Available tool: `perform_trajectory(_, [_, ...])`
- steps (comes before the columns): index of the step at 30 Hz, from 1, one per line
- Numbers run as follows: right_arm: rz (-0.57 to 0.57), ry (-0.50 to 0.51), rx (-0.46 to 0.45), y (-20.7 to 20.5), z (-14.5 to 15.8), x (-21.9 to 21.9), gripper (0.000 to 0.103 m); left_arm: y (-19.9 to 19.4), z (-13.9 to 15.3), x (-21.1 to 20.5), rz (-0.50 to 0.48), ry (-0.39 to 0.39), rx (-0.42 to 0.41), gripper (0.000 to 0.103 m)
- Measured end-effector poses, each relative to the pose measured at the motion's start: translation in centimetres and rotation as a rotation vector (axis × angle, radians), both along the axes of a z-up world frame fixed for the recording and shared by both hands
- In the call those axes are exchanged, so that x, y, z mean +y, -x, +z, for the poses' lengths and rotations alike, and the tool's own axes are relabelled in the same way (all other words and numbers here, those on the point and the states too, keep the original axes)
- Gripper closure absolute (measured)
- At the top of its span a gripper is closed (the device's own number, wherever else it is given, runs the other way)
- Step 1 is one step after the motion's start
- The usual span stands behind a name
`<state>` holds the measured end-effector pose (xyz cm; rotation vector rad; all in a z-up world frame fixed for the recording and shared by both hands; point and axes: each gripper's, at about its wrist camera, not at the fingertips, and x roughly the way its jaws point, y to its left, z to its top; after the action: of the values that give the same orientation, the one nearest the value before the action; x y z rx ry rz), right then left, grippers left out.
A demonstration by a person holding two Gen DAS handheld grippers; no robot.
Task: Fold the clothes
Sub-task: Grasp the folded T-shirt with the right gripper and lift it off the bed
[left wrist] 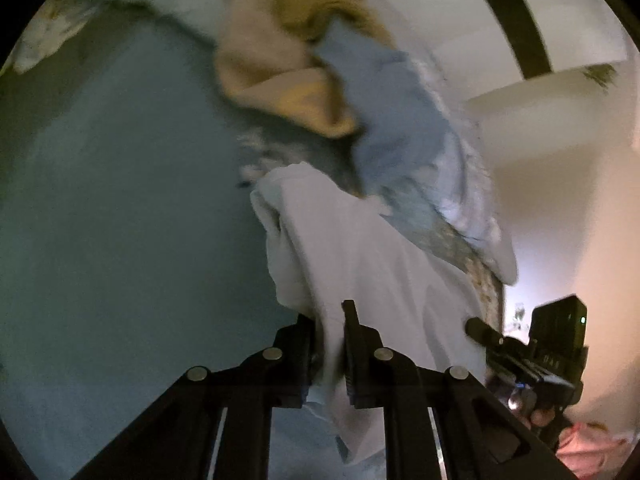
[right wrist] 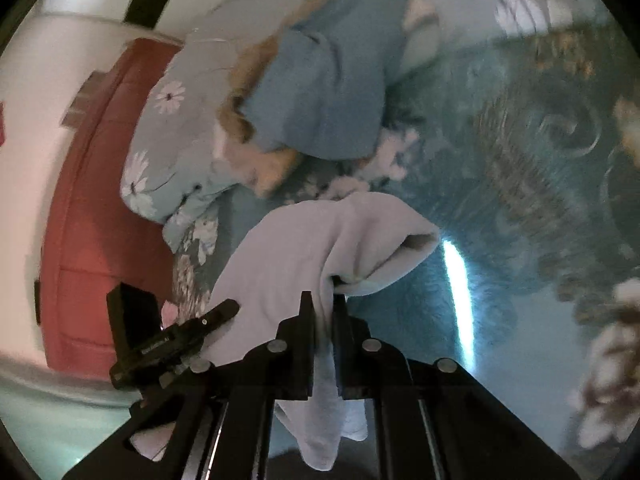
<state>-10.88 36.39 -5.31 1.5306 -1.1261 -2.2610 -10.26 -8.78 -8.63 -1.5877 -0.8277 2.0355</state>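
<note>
Left hand-held gripper [left wrist: 334,344] and right hand-held gripper [right wrist: 322,320] each pinch my pale garment's [left wrist: 360,248] edge; bare bedspread [left wrist: 120,200] lies beyond, clothes pile [left wrist: 304,64] further ahead.

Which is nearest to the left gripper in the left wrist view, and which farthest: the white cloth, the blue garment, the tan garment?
1. White cloth: clamped in the left gripper.
2. Blue garment: beyond it, upper right.
3. Tan garment: farthest, top centre.

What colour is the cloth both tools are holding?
Pale lilac-white cloth, plain; clearest in the right wrist view.
</note>
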Motion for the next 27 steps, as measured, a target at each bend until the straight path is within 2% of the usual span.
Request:
perform_trajectory(6, [-0.003,-0.042,0.076,-4.8,7.8,2.1,0.095,-2.2,6.5,3.9,-0.059,-0.055,0.097,0.089])
perform_trajectory(11, [-0.022,-0.111,0.157,-10.7,14.5,5.0,0.095,-4.2,12.1,10.1,-0.161,-0.085,0.222,0.089])
perform_trajectory(14, [-0.047,-0.157,0.189,-14.4,17.5,7.3,0.095,-5.7,15.2,13.7,-0.227,-0.112,0.272,0.089])
perform_trajectory(20, [-0.12,-0.242,0.198,-23.2,21.7,14.2,0.095,-9.2,19.7,22.6,-0.389,-0.165,0.346,0.089])
perform_trajectory(27, [-0.205,-0.394,0.154,-32.9,24.4,22.7,0.095,-13.8,21.6,35.9,-0.594,-0.207,0.365,0.089])
